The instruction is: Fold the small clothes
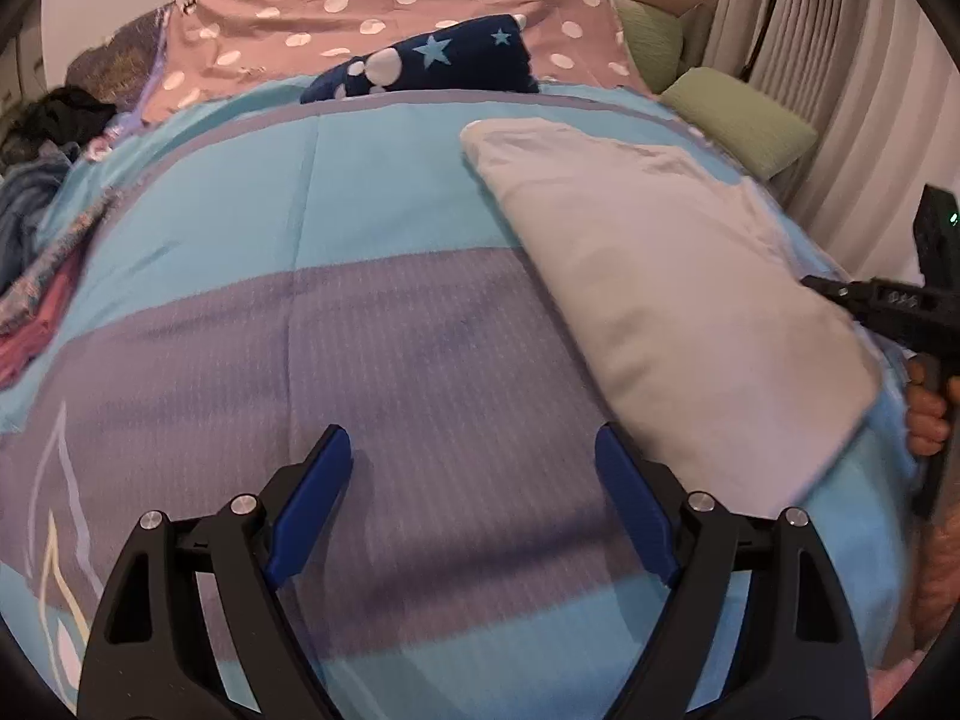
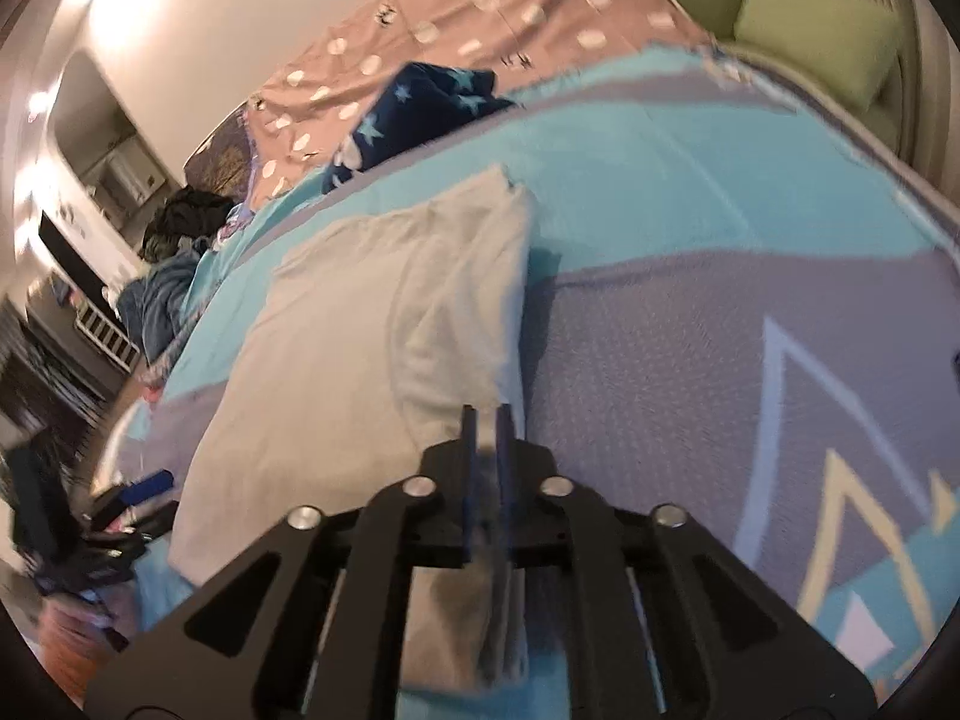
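Pinched by the right gripper [image 2: 486,420]: near edge of a pale folded garment [image 2: 360,348] on the blue-and-grey bedspread [image 1: 384,192]. Spread wide and empty just beside the cloth: the left gripper [image 1: 474,450]. Best lifted slowly, edges kept aligned.

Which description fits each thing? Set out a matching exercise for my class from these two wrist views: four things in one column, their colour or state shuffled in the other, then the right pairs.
Things
1. left gripper
2. right gripper
3. pale garment
4. folded cloth at the far end of the bed

Descriptions
A. dark blue with light stars and dots
B. jaws wide apart, nothing between them
C. off-white, lying on the blue and grey bedspread
D. jaws nearly together, pinching pale fabric

Pairs: 1-B, 2-D, 3-C, 4-A
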The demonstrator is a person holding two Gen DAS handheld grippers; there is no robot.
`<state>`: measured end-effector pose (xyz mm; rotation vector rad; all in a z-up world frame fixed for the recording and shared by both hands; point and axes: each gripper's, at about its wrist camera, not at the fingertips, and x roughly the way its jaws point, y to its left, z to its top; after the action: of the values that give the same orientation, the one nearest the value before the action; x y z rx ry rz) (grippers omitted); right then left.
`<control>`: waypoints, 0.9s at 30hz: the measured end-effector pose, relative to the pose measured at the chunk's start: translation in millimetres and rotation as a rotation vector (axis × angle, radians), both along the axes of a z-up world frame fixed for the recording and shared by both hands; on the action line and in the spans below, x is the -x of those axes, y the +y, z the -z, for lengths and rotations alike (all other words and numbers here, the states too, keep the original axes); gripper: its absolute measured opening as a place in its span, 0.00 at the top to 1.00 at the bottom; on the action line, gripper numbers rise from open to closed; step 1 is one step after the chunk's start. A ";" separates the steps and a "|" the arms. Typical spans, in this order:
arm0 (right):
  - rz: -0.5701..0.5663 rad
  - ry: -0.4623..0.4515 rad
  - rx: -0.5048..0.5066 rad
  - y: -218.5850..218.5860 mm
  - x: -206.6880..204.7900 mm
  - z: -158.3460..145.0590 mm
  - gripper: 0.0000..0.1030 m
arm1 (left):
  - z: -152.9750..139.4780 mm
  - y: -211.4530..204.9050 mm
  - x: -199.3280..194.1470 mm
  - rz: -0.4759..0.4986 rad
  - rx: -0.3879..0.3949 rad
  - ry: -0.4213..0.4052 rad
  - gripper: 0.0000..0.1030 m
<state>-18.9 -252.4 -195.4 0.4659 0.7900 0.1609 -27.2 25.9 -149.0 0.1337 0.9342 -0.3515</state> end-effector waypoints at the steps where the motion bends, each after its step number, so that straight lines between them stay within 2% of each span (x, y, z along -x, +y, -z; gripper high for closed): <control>1: -0.007 -0.012 -0.001 0.3 4.5 -2.9 0.84 | -3.8 2.2 5.9 0.020 0.029 0.005 0.19; 5: -0.044 -0.049 -0.010 11.6 16.0 -13.2 0.79 | -10.7 -1.2 34.7 0.138 0.069 0.007 0.19; 7: -0.088 -0.075 -0.016 22.2 22.6 -19.8 0.72 | -6.3 -7.3 48.7 0.193 0.070 0.030 0.19; 10: -0.156 -0.106 -0.012 38.9 31.4 -25.4 0.63 | 5.0 -17.9 61.6 0.208 -0.009 -0.002 0.19; 13: -0.174 -0.098 0.022 53.9 35.3 -24.7 0.61 | 10.9 -26.3 63.1 0.164 -0.087 -0.073 0.21; 15: -0.173 -0.081 0.016 56.7 36.1 -20.4 0.61 | 7.8 -28.6 61.5 0.148 -0.085 -0.099 0.30; 19: -0.170 -0.048 -0.004 58.5 37.3 -10.8 0.60 | -1.2 -30.6 55.5 0.166 -0.003 -0.090 0.50; 20: -0.168 -0.040 0.001 59.6 37.4 -8.7 0.61 | -1.2 -32.5 53.4 0.177 0.008 -0.086 0.61; 21: -0.165 -0.029 0.012 60.3 39.0 -6.0 0.60 | -0.9 -33.9 50.9 0.184 0.020 -0.079 0.77; 22: -0.158 -0.006 0.033 61.7 39.0 -2.5 0.60 | -0.1 -35.2 49.7 0.200 0.056 -0.061 0.88; 23: -0.153 0.007 0.047 61.5 39.2 0.0 0.60 | 0.7 -37.2 51.0 0.198 0.060 -0.056 0.92; 25: -0.154 0.016 0.062 60.8 39.8 1.6 0.61 | 4.2 -40.2 57.9 0.206 0.011 -0.055 0.94; 27: -0.153 0.012 0.082 63.2 37.8 -2.8 0.61 | 8.9 -35.7 62.1 0.208 -0.002 -0.032 0.97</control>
<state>-56.7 -189.2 -192.5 0.3291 0.8411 0.2670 -89.3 -9.8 -157.9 0.2390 0.8907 -0.5391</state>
